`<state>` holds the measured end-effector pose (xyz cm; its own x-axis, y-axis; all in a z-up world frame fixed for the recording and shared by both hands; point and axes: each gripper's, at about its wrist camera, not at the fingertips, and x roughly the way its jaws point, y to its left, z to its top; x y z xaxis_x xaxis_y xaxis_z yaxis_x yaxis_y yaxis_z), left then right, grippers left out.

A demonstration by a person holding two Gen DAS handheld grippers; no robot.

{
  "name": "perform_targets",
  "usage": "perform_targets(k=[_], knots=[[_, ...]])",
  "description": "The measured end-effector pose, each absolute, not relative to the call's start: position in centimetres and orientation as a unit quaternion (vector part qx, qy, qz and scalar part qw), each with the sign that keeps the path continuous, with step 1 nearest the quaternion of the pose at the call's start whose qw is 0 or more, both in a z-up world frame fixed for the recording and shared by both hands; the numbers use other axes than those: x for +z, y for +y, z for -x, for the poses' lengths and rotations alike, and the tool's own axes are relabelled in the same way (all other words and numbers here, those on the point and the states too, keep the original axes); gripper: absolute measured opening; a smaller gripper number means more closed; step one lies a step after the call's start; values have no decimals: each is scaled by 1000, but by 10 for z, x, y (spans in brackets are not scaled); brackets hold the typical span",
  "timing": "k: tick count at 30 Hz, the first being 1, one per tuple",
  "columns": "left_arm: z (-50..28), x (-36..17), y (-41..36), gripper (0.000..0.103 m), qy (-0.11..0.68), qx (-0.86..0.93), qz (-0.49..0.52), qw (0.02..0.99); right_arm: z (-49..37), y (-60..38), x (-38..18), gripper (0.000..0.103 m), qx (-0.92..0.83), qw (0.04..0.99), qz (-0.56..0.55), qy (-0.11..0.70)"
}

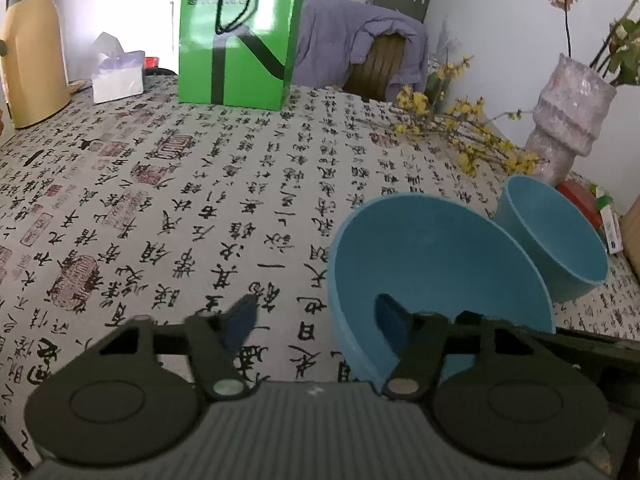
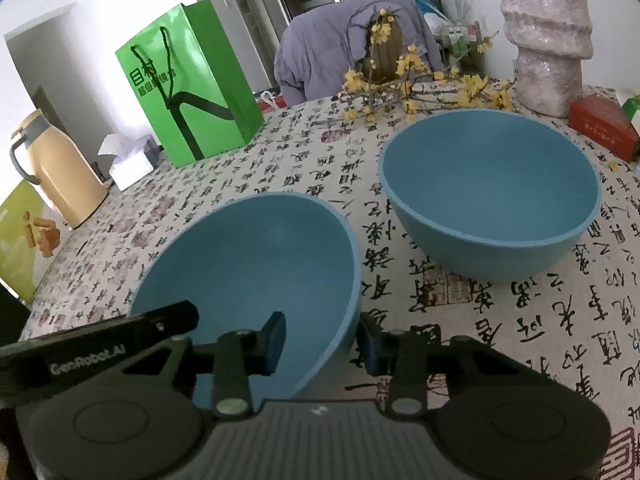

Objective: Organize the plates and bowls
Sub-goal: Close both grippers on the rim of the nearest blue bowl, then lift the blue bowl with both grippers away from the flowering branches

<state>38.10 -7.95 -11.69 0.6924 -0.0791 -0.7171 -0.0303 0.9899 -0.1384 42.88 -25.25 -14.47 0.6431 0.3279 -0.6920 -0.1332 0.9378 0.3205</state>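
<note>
Two blue bowls stand on the calligraphy-print tablecloth (image 1: 192,208). The near bowl (image 1: 440,256) (image 2: 256,264) is flanked by both grippers. My left gripper (image 1: 316,316) straddles its left rim, one finger inside and the other outside, with a wide gap and no pad pressing. My right gripper (image 2: 322,342) straddles the opposite wall. Its outer finger sits close against the wall, while its inner finger stands clear of it. The left gripper's black body (image 2: 100,344) shows at the bowl's far side. The second bowl (image 2: 488,176) (image 1: 560,236) sits upright behind and to the right, untouched.
A green paper bag (image 1: 236,36), a tissue box (image 1: 118,80) and a beige thermos jug (image 1: 32,52) stand along the back left. A wrapped vase (image 1: 568,120), yellow flower twigs (image 1: 460,128) and a red box (image 2: 600,124) crowd the back right. A jacket-draped chair (image 1: 352,44) is beyond the table.
</note>
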Motion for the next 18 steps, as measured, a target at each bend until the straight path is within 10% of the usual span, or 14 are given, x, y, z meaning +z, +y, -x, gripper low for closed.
perform_targets(k=[18], knots=[[-381,-124,-90,15,408,-16,67,910,-431,-255,-150,19,123,895,-128,409]])
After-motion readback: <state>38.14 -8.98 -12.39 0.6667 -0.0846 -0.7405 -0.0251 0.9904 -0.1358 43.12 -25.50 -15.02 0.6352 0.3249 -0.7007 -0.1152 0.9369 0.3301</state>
